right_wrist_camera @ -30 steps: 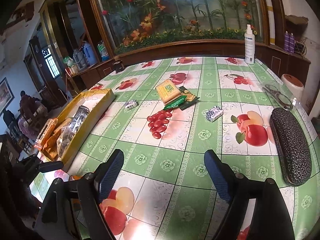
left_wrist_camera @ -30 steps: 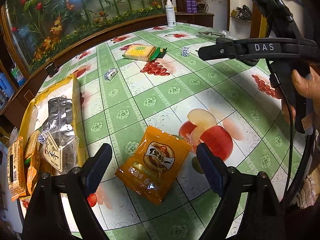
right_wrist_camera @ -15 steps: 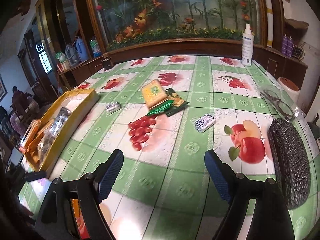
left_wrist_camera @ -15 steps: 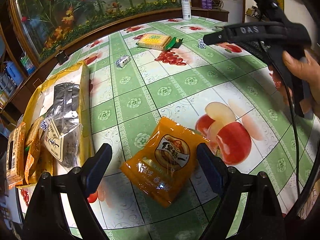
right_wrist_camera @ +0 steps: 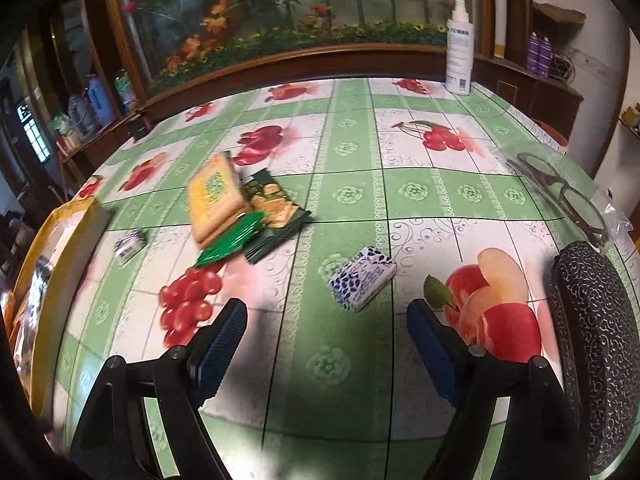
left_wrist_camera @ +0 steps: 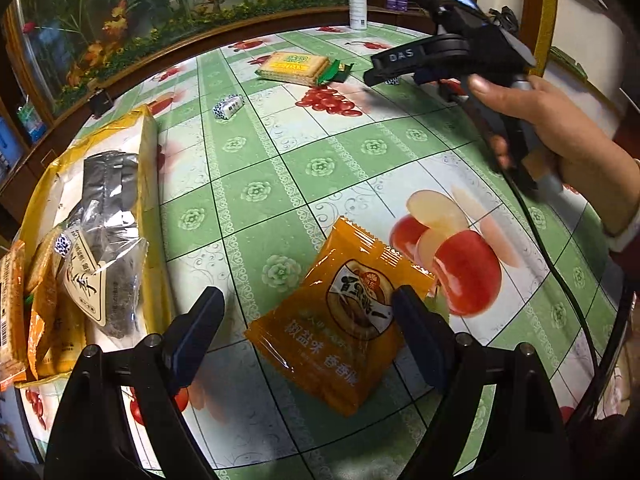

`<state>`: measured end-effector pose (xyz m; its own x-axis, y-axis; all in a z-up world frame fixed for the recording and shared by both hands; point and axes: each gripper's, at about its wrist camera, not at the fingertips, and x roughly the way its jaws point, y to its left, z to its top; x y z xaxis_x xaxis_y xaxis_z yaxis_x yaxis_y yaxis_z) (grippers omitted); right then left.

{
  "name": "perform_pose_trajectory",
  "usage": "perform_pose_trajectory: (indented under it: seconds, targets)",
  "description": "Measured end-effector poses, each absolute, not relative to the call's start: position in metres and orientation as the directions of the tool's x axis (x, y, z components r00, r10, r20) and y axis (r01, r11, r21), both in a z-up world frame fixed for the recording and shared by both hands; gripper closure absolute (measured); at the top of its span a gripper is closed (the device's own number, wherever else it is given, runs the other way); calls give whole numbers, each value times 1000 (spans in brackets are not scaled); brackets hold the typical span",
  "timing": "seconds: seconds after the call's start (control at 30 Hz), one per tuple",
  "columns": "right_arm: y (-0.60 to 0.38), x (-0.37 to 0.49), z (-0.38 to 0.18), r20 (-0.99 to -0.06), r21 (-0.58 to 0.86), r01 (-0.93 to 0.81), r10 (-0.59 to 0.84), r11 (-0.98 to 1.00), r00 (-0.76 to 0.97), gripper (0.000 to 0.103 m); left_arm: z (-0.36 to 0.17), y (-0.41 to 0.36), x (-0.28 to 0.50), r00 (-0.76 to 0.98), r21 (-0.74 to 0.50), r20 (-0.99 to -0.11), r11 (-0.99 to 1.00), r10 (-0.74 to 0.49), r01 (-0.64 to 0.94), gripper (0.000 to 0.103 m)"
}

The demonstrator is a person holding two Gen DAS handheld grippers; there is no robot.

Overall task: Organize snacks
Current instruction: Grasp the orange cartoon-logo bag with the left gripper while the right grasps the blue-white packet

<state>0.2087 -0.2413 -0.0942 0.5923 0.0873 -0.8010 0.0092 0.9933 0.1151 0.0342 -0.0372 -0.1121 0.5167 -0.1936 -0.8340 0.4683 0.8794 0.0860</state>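
Note:
An orange snack packet (left_wrist_camera: 344, 320) lies flat on the fruit-print tablecloth. My left gripper (left_wrist_camera: 306, 304) is open just above it, one finger on either side, the right finger over the packet's edge. A yellow tray (left_wrist_camera: 148, 152) to the left holds a clear bag of dark snacks (left_wrist_camera: 104, 216) and orange packs (left_wrist_camera: 16, 300). My right gripper (right_wrist_camera: 326, 312) is low over the table, its jaws closing slightly with nothing between them. A small blue-and-white packet (right_wrist_camera: 362, 278) lies just ahead of it. Further off lie a yellow biscuit pack (right_wrist_camera: 214, 200) and green packets (right_wrist_camera: 272, 208).
A second small blue-and-white packet (right_wrist_camera: 129, 243) lies near the tray wall (right_wrist_camera: 68, 264). A black patterned glasses case (right_wrist_camera: 592, 352) and bagged glasses (right_wrist_camera: 568, 192) sit at the right edge. A white spray bottle (right_wrist_camera: 459, 48) stands at the far rim. A hand (left_wrist_camera: 560, 136) holds the right gripper's handle.
My right gripper has moved forward and down, and the small blue-and-white packet is now close in front of its fingers. The left gripper has edged closer over the orange packet.

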Motion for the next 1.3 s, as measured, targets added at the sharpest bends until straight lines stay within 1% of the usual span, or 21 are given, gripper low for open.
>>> perform_pose_trajectory:
  seconds: [0.1,0.23,0.37,0.43,0.47,0.57,0.67,0.7,0.73,0.77,0.8,0.83,0.87,0.9,0.93,1.0,1.03,1.1,1.3]
  targets:
    - [-238,216,-95,-810,80,12,58,997,583,25,-113,-38,37,502,73,-841,875,-204,479,14]
    - [-235,219,-96,-818,46,0,38,999,574,27,-113,-35,35,454,33,-856,850,-248,525,14]
    - [-238,217,-96,-814,66,-12,61,998,577,26,-113,-37,26,407,35,-868,782,-285,622,14]
    - [-239,217,-96,-815,70,-13,65,997,575,22,-113,-42,24,407,71,-870,747,-278,661,14]
    - [-239,218,-96,-816,70,-15,66,997,574,22,-115,-44,24,400,80,-875,735,-272,673,12]
    - [-237,219,-97,-820,55,-23,59,998,570,21,-115,-52,25,392,119,-885,691,-252,713,11]
    - [-234,218,-97,-821,32,-31,44,999,569,23,-118,-50,34,368,93,-899,718,-238,690,2]
    - [-234,218,-97,-820,19,-31,33,999,571,28,-119,-47,38,352,59,-901,734,-252,677,2]
    - [-234,217,-96,-817,15,-32,31,999,575,37,-121,-44,39,347,36,-900,747,-264,663,1]
    - [-235,217,-96,-815,13,-30,28,999,579,42,-122,-41,40,345,18,-898,761,-272,649,1]
    - [-237,216,-95,-813,10,-27,24,1000,582,52,-123,-39,39,344,1,-896,773,-281,634,2]
    - [-239,216,-95,-812,10,-24,22,1000,583,60,-123,-39,37,359,5,-889,779,-284,627,2]
    - [-241,215,-94,-812,12,-21,22,1000,584,64,-123,-39,36,366,2,-884,783,-289,623,5]
    - [-243,215,-94,-811,13,-17,20,1000,585,73,-122,-39,34,371,-1,-881,786,-292,618,8]
    - [-245,215,-94,-811,19,-14,23,1000,585,76,-122,-40,32,378,1,-878,789,-293,614,10]
    - [-248,214,-94,-809,25,-11,27,1000,588,78,-120,-41,30,391,-1,-872,800,-295,600,21]
    - [-249,213,-94,-808,27,-10,28,1000,589,78,-119,-41,30,396,-2,-871,807,-292,591,23]
    - [-250,210,-93,-806,27,-11,28,1000,591,79,-118,-42,30,406,-2,-866,815,-291,579,31]
    - [-258,200,-92,-801,65,-17,62,998,596,80,-116,-40,27,425,-18,-856,839,-294,544,38]
